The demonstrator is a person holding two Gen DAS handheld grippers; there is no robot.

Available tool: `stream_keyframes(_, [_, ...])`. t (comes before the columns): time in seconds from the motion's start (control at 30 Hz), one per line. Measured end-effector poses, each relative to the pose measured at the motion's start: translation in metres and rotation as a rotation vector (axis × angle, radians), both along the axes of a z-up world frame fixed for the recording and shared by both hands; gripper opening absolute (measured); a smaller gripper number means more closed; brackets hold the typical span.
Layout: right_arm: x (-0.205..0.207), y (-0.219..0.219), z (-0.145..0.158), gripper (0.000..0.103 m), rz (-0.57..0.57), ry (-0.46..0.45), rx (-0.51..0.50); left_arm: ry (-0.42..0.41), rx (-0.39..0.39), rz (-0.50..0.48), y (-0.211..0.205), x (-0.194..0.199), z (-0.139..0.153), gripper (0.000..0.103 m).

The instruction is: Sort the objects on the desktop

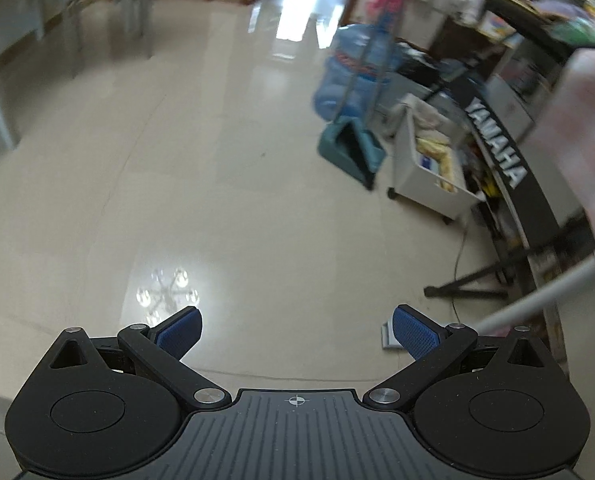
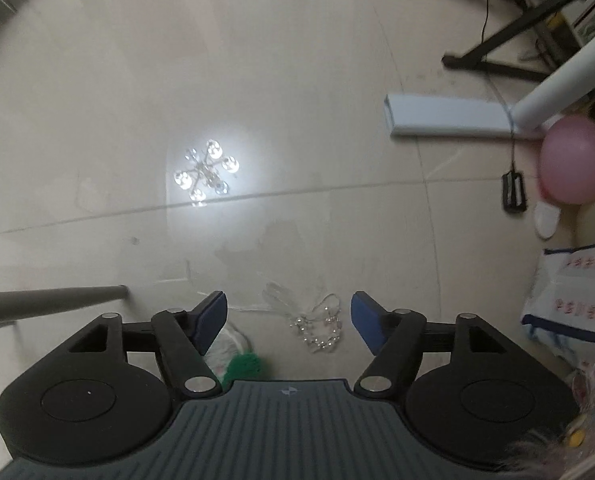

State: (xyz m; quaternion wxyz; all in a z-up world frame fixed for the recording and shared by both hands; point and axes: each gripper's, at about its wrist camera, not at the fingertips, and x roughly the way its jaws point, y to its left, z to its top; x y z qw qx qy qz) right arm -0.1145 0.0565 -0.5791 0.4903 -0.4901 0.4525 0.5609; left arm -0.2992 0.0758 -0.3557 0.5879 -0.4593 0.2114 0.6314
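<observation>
My right gripper (image 2: 288, 300) points down, open, with nothing pressed between its blue pads (image 2: 213, 320). Just beyond and between the fingers lies a clear bead bracelet (image 2: 317, 328) on a glossy pale surface. A green fuzzy object (image 2: 243, 364) and a crumpled clear wrapper (image 2: 227, 340) lie beside the left finger, partly hidden by it. My left gripper (image 1: 297, 314) is open and empty, held over bare shiny floor, with no task object between its fingers (image 1: 179, 332).
Right wrist view: a white box (image 2: 445, 120), white tube (image 2: 569, 76), pink balloon (image 2: 575, 160), black battery holder (image 2: 513, 192), printed bag (image 2: 577, 292), grey pole (image 2: 49, 300). Left wrist view: a Yamaha keyboard (image 1: 497, 148), white cart (image 1: 425, 168), green dustpan (image 1: 353, 148), blurred pale sleeve (image 1: 577, 140).
</observation>
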Motion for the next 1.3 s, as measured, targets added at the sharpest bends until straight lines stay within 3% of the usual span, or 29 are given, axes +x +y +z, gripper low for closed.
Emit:
stream_keyframes(0.13, [0.003,-0.006,-0.06,0.068,0.025,-0.041,-0.033,-0.049,-0.048,0.033,-0.003,-0.001,-0.034,0.103])
stream_keyframes(0.37, [0.006,-0.019,-0.152,0.073,0.144,-0.103,-0.082,-0.046,-0.149,0.045,-0.012,0.0,-0.095,0.103])
stream_keyframes(0.6, [0.01,-0.026,-0.213,0.076,0.208,-0.126,-0.118,-0.048,-0.241,0.069,-0.021,-0.003,-0.138,0.102])
stream_keyframes(0.87, [0.012,-0.024,-0.247,0.074,0.248,-0.104,-0.126,-0.038,-0.281,0.074,-0.03,-0.001,-0.159,0.102])
stream_keyframes(1.17, [-0.005,-0.058,-0.26,0.073,0.517,-0.088,-0.097,-0.031,-0.282,0.059,-0.036,0.003,-0.163,0.103])
stream_keyframes(1.27, [-0.005,-0.06,-0.256,0.058,0.533,-0.051,-0.093,-0.029,-0.268,0.059,-0.035,0.004,-0.163,0.103])
stream_keyframes(1.3, [-0.005,-0.06,-0.254,0.041,0.532,-0.047,-0.089,-0.03,-0.263,0.06,-0.035,0.004,-0.162,0.103])
